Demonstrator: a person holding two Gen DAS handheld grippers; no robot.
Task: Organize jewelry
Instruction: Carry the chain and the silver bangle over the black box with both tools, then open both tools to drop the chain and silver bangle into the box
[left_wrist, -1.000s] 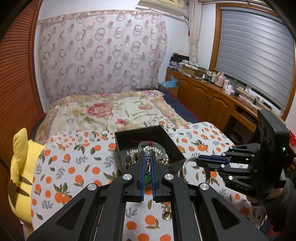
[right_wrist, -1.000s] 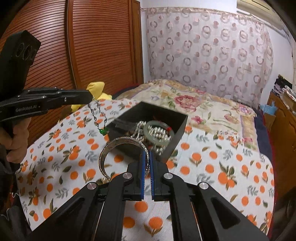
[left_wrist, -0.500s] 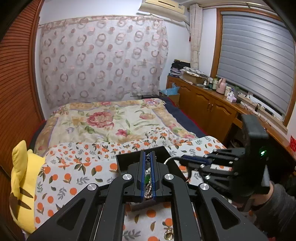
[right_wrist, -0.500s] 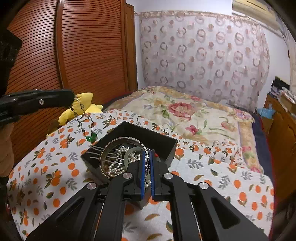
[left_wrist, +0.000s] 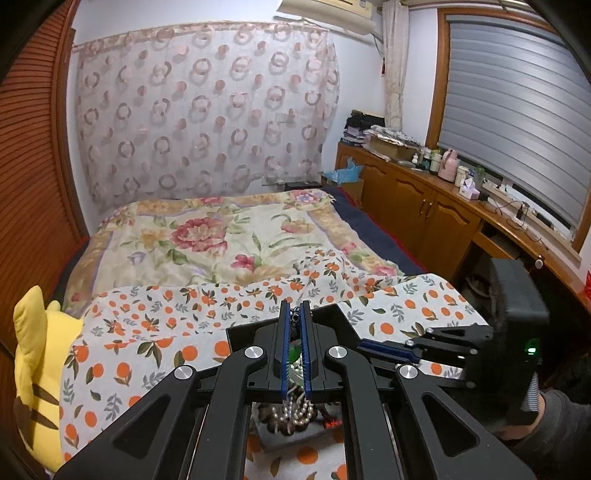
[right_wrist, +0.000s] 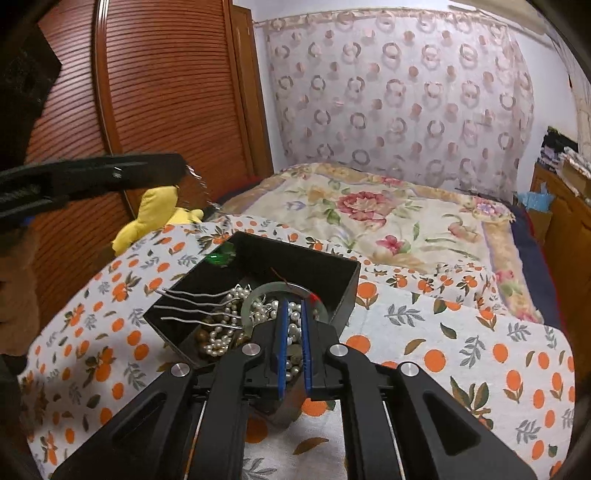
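A black open box (right_wrist: 347, 291) sits on the orange-print cloth (right_wrist: 461, 350). It holds pearls (right_wrist: 221, 332), a pale jade bangle (right_wrist: 255, 295) and silver hairpins (right_wrist: 192, 306). My right gripper (right_wrist: 293, 304) dips into the box with only a narrow slit between its pads. A thin silver bangle rim (right_wrist: 303, 290) shows just ahead of the tips, and nothing is visible in the slit. My left gripper (left_wrist: 293, 306) is shut on a necklace chain (right_wrist: 201, 188). Its green pendant (right_wrist: 218, 256) dangles over the box's far left corner. The right gripper (left_wrist: 364, 347) reaches in from the right.
A yellow plush toy (right_wrist: 159, 206) lies at the cloth's left edge by the brown slatted wardrobe (right_wrist: 166, 92). A floral quilt (right_wrist: 388, 214) covers the bed beyond the box. Wooden cabinets (left_wrist: 424, 210) run under the window on the right. A person's hand (left_wrist: 535, 417) holds the right gripper.
Both grippers closed in on the box. The right one carried the silver bangle down into it. The left one brought the hanging necklace over the box's far corner.
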